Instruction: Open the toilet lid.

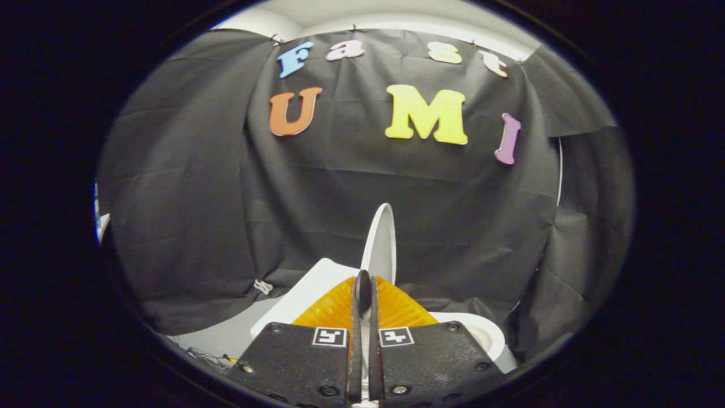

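The white toilet lid (380, 241) stands upright and is seen edge-on, rising just beyond my fingertips. Left of it is the white tank (314, 286); the bowl's rim (487, 334) curves off to the right, below the lid. My gripper (363, 289) is drawn in to a thin slit, its orange ribbed fingers (331, 309) on either side of the lid's lower edge. A white strip shows in the slit, so both fingers appear to press on the lid. The lid's lower part is hidden behind the fingers.
Black cloth (226, 215) hangs close behind and around the toilet. A pale floor strip (226, 337) with some thin cables (207, 358) lies at the lower left beside the tank.
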